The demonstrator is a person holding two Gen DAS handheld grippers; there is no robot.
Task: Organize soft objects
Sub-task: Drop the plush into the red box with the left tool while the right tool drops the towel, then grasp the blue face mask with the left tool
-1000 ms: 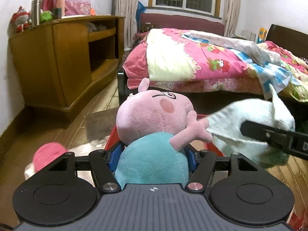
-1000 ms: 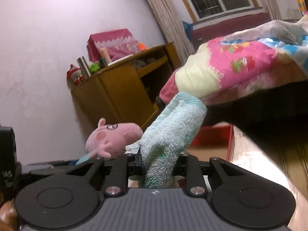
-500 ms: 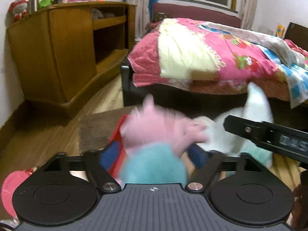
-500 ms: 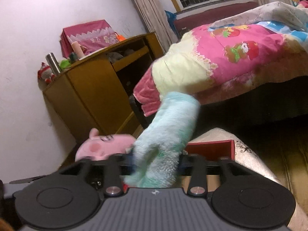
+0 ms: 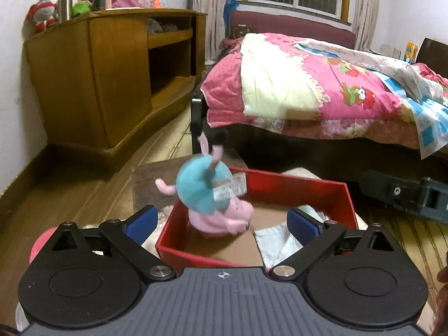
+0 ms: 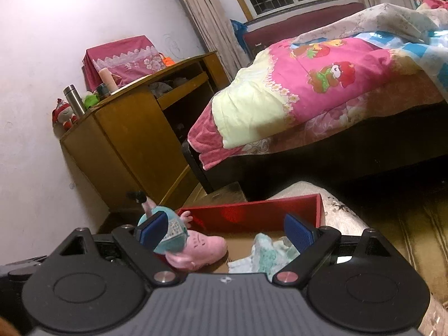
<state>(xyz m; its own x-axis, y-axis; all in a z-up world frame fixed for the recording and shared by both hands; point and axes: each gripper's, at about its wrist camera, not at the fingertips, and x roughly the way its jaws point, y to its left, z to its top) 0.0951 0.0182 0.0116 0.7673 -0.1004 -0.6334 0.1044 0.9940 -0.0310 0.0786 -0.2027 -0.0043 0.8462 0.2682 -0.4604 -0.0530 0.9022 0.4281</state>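
The red box (image 5: 280,184) sits on the floor just short of the bed (image 5: 322,89), and both soft things are now inside it. A second ago each was clamped and held up; since then both sets of fingers have been opening and nothing is between them now. The pig plush (image 5: 215,204), blurred as it tumbles, has dropped head-down against the box's left wall, legs in the air. The pale towel (image 6: 268,252) lies crumpled on the cardboard bottom at the right. The left gripper (image 5: 221,221) and the right gripper (image 6: 226,232) both hang spread wide over the box. I judge this deposit done; any remaining soft items come next.
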